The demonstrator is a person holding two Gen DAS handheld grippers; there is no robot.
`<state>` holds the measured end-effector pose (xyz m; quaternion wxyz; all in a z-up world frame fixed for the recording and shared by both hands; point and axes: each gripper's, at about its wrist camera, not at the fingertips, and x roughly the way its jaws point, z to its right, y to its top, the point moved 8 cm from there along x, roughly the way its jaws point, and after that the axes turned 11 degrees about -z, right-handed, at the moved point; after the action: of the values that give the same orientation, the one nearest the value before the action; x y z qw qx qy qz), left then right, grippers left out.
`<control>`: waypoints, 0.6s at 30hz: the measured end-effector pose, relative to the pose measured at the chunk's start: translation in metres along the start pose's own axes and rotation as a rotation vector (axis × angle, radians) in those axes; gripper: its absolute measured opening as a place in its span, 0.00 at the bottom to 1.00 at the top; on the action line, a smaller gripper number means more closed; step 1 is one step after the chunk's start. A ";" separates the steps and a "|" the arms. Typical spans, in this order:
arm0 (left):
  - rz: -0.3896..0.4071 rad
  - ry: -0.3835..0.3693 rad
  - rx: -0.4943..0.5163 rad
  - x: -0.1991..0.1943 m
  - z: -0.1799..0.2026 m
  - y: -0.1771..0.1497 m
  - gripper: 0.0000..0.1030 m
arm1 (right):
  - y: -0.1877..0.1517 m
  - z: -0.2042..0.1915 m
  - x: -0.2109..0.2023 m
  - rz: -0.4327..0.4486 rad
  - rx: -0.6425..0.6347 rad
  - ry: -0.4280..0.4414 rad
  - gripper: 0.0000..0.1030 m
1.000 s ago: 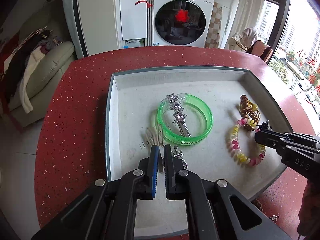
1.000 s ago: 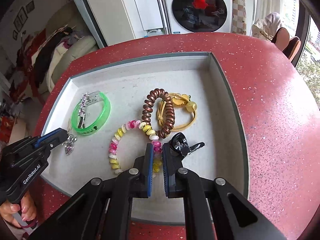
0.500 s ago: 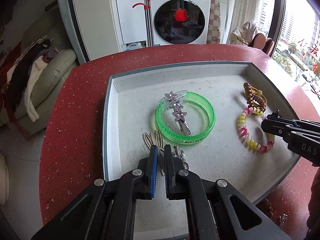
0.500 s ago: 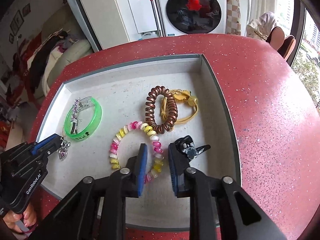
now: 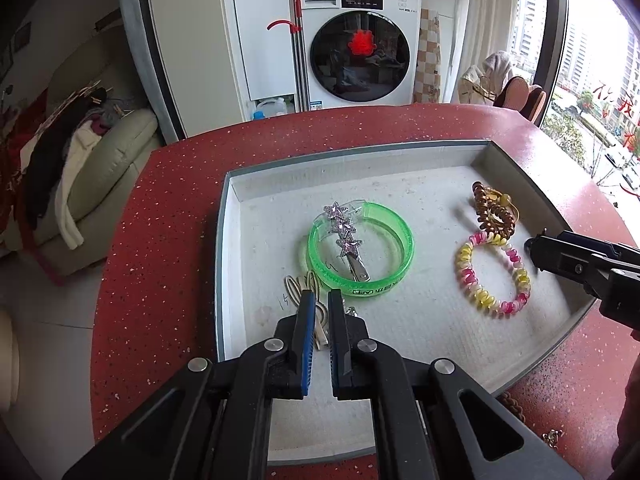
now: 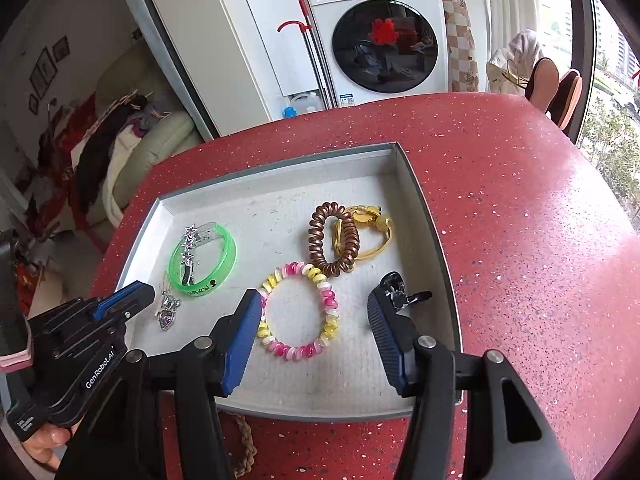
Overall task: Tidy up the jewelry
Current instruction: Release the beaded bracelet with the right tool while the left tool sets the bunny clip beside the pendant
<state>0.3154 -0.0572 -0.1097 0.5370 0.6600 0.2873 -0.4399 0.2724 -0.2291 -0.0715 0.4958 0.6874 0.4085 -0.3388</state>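
Right gripper (image 6: 314,328) agape | glossy coiled bracelet (image 6: 299,312) | dark clip (image 6: 402,294), perhaps metal

Grey tray (image 6: 424,216) holding jewelry. Green bangle (image 6: 224,264) lies flat at left, a star hairclip (image 5: 346,236) resting across it; a pendant (image 6: 166,314) lies just beside it. Brown coil tie (image 6: 320,248) overlaps gold bracelet (image 6: 380,236). Pink-yellow coil bracelet (image 6: 298,350) lies nearest; black clip (image 6: 400,292) at right.

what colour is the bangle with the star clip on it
Translucent neon green bangle; clearest in the left wrist view.
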 end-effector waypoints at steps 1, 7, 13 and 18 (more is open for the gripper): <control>0.004 0.002 -0.002 -0.001 0.000 0.001 0.24 | 0.000 -0.001 -0.001 0.002 0.000 0.001 0.57; 0.020 0.002 -0.011 -0.007 -0.001 0.004 0.24 | -0.002 -0.004 -0.005 0.005 -0.002 0.004 0.57; 0.034 -0.011 -0.022 -0.013 -0.003 0.004 0.24 | -0.003 -0.004 -0.008 0.013 0.001 0.005 0.57; 0.032 -0.027 -0.042 -0.014 -0.004 0.003 0.24 | -0.004 -0.005 -0.009 0.016 0.003 0.005 0.57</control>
<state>0.3132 -0.0527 -0.0956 0.5615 0.6473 0.2785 -0.4338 0.2656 -0.2257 -0.0637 0.4964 0.6923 0.4037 -0.3337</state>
